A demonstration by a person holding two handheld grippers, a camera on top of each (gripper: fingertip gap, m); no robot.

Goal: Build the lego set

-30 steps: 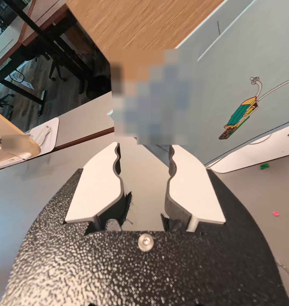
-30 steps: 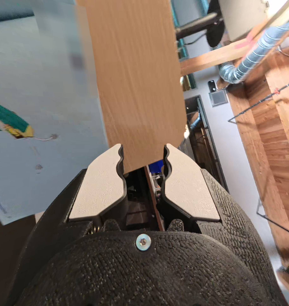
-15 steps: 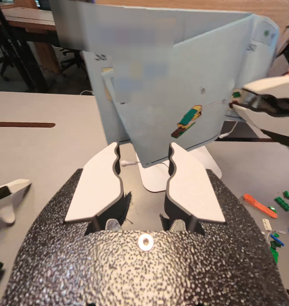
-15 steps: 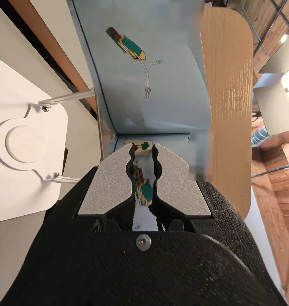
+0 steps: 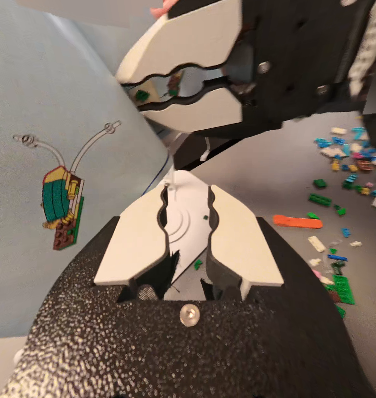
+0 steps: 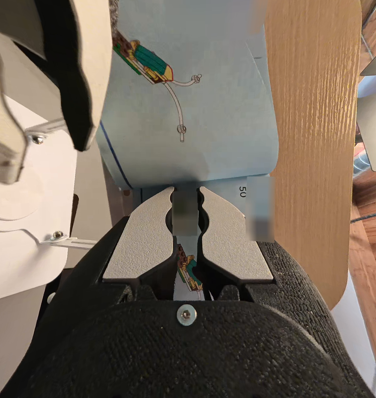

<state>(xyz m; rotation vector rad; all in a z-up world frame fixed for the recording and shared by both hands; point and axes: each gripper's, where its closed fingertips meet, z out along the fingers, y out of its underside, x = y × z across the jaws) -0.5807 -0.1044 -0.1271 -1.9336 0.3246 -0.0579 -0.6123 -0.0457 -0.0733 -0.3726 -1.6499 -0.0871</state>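
Observation:
The pale blue instruction booklet (image 5: 53, 86) stands open on a white stand and fills the left of the left wrist view. In the right wrist view its upper page (image 6: 182, 97) curls up and back. My right gripper (image 6: 186, 189) lies against the lower page at the fold, jaws a narrow gap apart, with the printed page showing between them and nothing clamped. It also shows at the top of the left wrist view (image 5: 130, 94). My left gripper (image 5: 188, 189) is open and empty over the stand's base. Its fingers (image 6: 94, 64) show at the upper left of the right wrist view.
The white stand base (image 5: 182, 217) rests on the grey table (image 5: 268, 172). Many loose bricks (image 5: 350, 155) lie scattered at the right, with an orange brick separator (image 5: 296, 221) and a green plate (image 5: 342, 290). A wooden panel (image 6: 312, 129) stands behind the booklet. The gap from one gripper's tips to the other's is roughly 9 cm.
My right gripper narrowed its jaws and moved in to the booklet's fold. My left gripper swung towards the booklet and stand base, so the two grippers are now close together.

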